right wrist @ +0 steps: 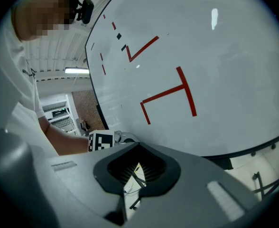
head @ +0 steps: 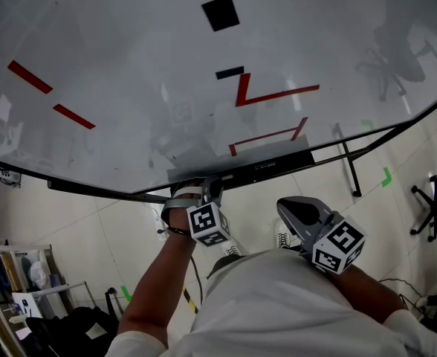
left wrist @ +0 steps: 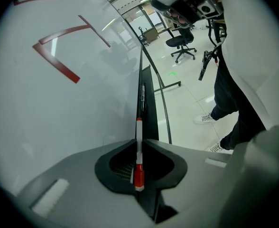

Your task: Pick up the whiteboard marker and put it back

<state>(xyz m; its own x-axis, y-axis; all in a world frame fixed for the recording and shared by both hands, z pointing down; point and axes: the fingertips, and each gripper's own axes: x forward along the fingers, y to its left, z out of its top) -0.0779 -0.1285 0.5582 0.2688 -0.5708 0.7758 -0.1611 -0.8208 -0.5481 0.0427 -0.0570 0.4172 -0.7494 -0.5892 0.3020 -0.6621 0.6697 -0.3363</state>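
The whiteboard marker (left wrist: 138,152) is white with red ends, and my left gripper (left wrist: 138,140) is shut on it. The marker's far end points along the black tray (left wrist: 148,103) at the foot of the whiteboard (left wrist: 59,103). In the head view my left gripper (head: 211,186) sits right at the tray (head: 278,163), and the marker itself is hidden there. Held back near the body, my right gripper (head: 296,208) is away from the board. Its jaws (right wrist: 138,145) are shut with nothing between them. The left gripper's marker cube (right wrist: 100,141) shows in the right gripper view.
The whiteboard (head: 144,65) carries red lines and black squares. Its stand's legs (head: 346,162) reach onto the tiled floor. An office chair (left wrist: 181,42) stands further off, and a cluttered shelf (head: 18,288) is at the lower left. The person's legs (left wrist: 234,103) are close on the right.
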